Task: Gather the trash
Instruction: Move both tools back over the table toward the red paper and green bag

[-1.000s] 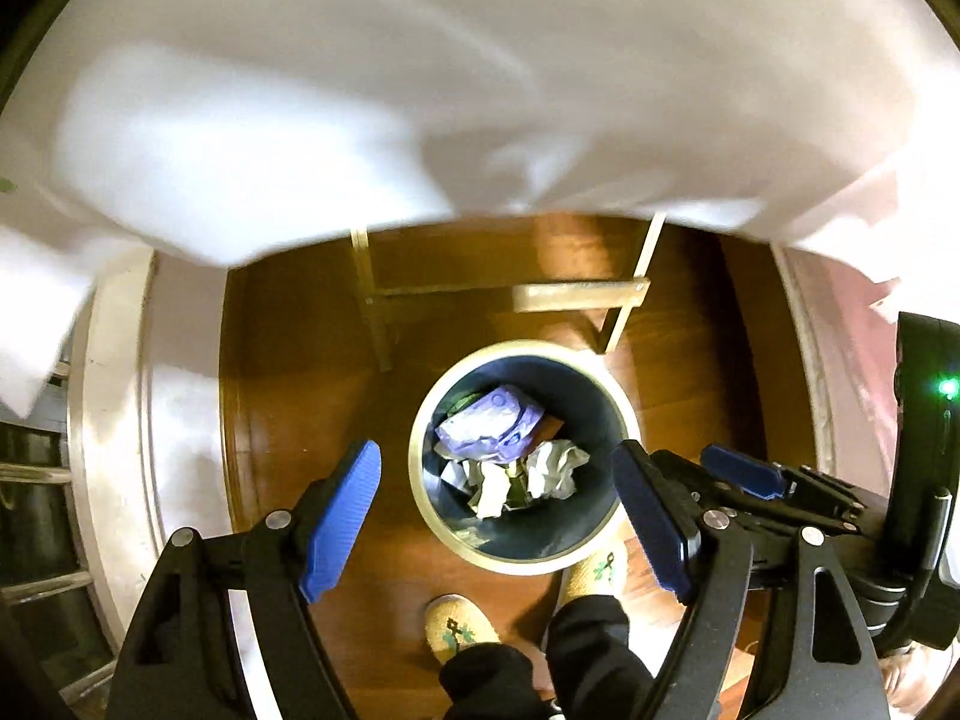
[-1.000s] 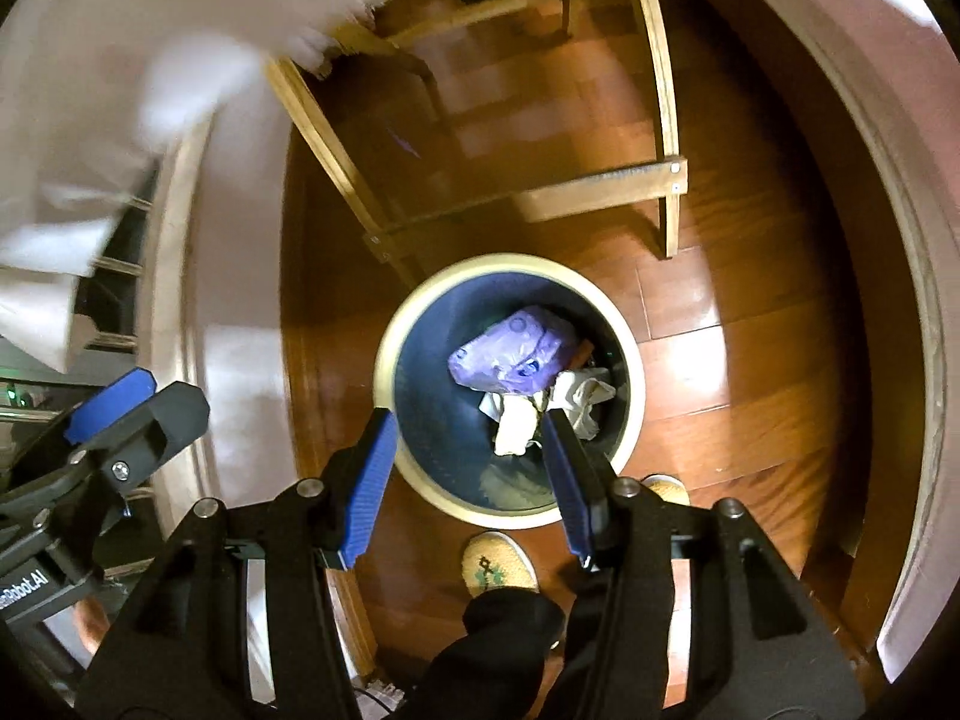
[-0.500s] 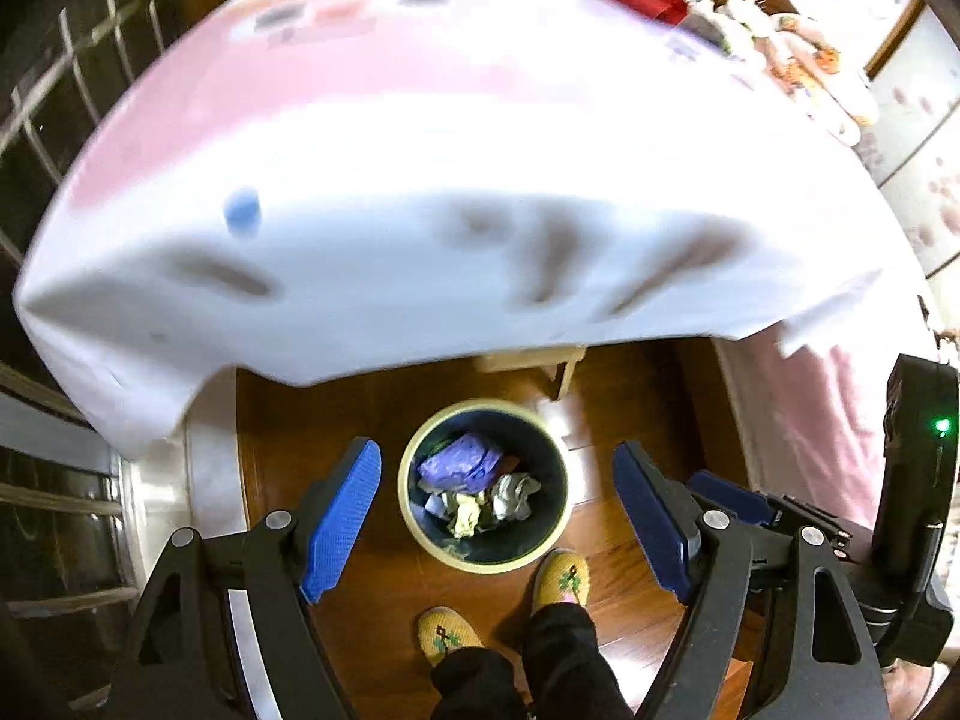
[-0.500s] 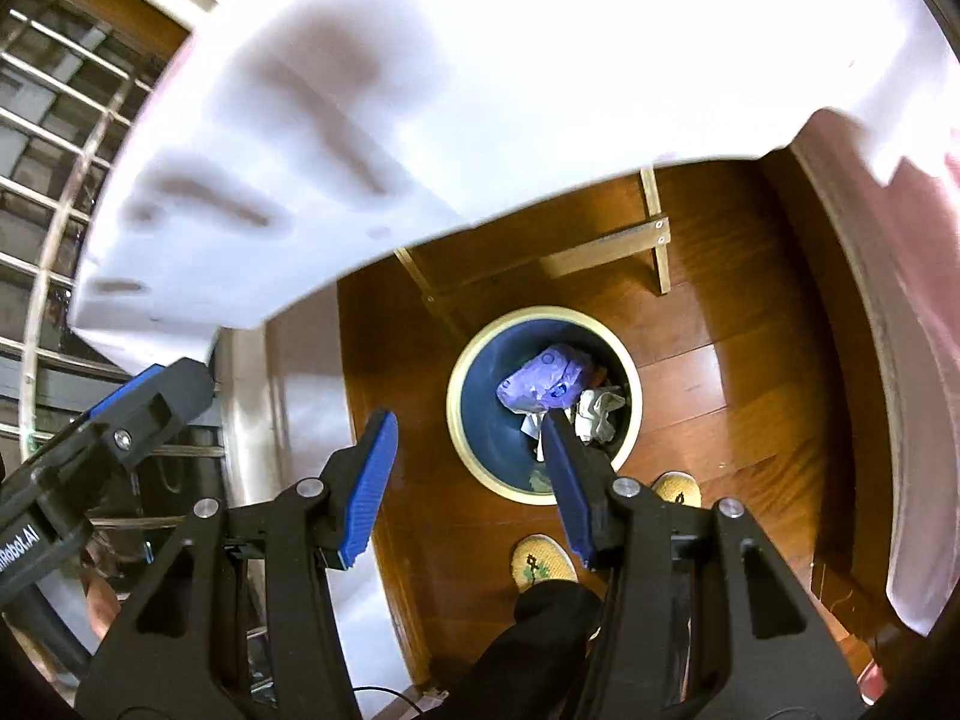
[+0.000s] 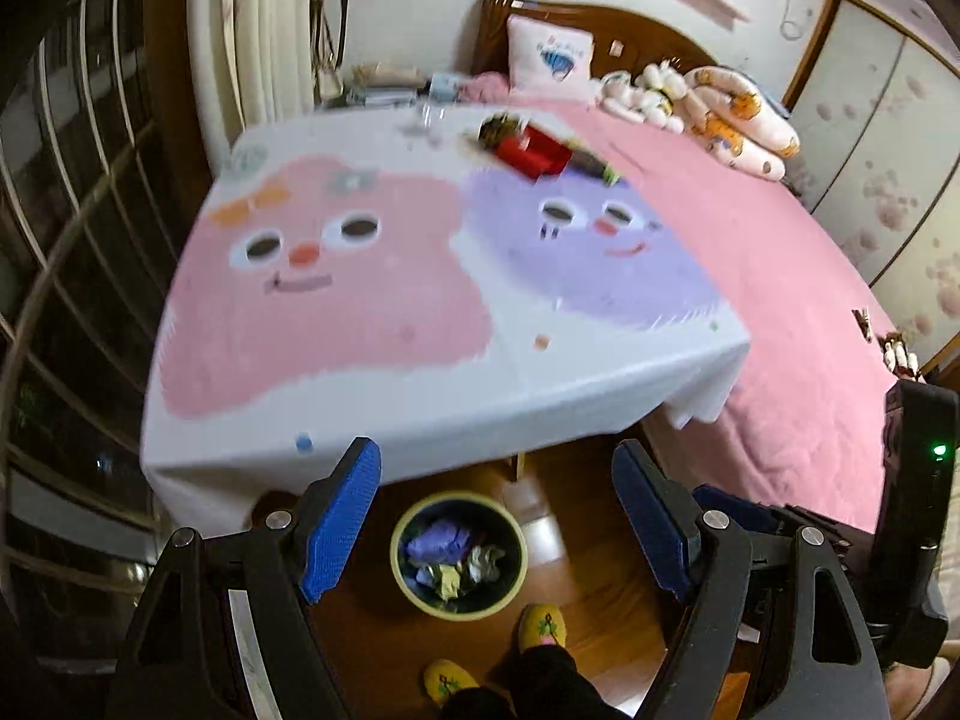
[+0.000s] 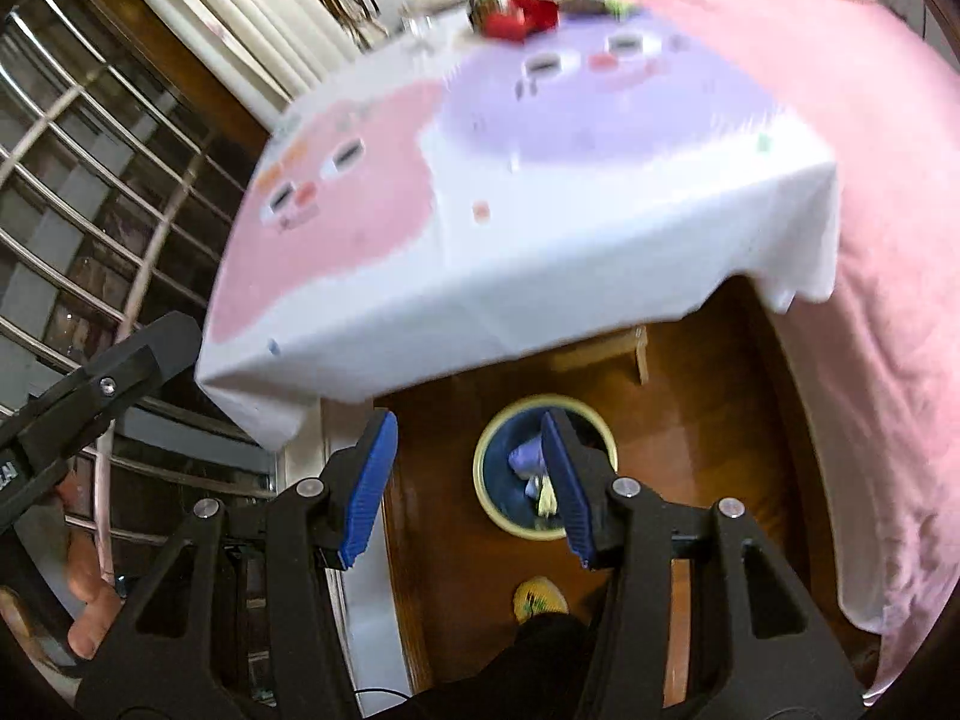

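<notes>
Above the wooden floor [image 5: 594, 576], both the left gripper [image 5: 498, 516] and right gripper [image 6: 468, 486] hang open and empty over the round bin [image 5: 459, 555] holding crumpled purple and white trash [image 5: 450, 555].

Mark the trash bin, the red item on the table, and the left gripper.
trash bin [image 5: 397, 546], left wrist view, yellow rim.
red item [image 5: 531, 153], left wrist view, top face.
left gripper [image 5: 497, 519], left wrist view, midway between fingertips.
</notes>
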